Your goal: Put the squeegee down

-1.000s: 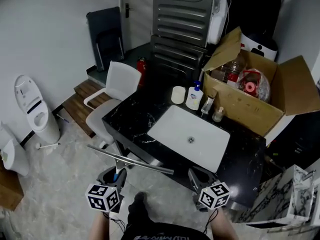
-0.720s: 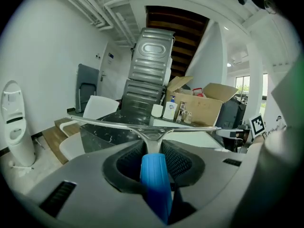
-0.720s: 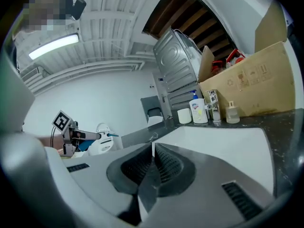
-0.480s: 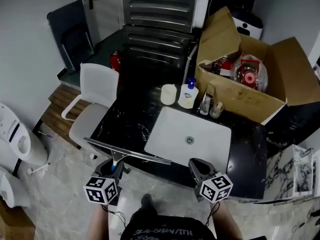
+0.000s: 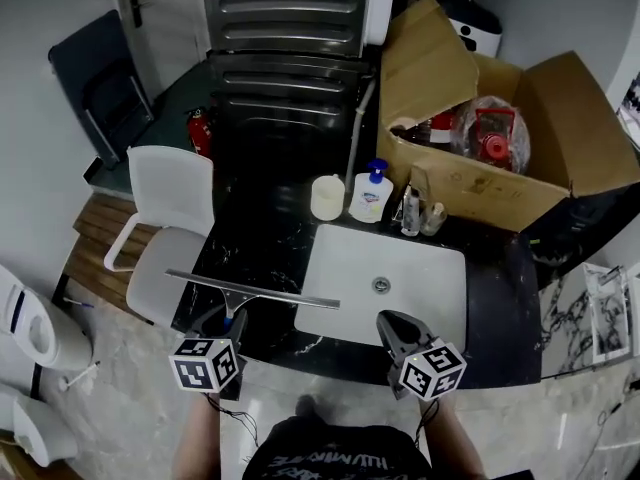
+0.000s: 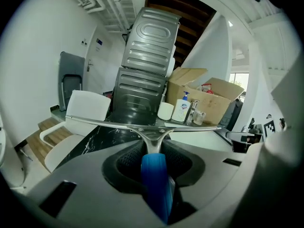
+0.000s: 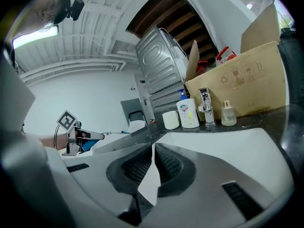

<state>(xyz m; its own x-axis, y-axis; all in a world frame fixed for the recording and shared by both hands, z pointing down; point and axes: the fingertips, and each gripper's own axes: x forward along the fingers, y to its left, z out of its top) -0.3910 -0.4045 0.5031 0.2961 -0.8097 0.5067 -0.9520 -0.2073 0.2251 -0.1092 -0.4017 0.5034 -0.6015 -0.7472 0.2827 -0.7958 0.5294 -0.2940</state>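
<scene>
Black marble counter (image 5: 250, 248) with white basin (image 5: 420, 308) — 1 white chair (image 5: 175, 183) beside it, pale floor (image 5: 110, 388), white walls (image 5: 30, 118)

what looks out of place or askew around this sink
Nothing is spilled or broken. The odd one is the large cardboard box on the black counter behind the sink: flaps splayed open, crammed with bagged clutter. The squeegee is off the counter, clamped in the left gripper.

Squeegee handle (image 6: 155, 177) partly within left claw (image 6: 153, 148)
</scene>
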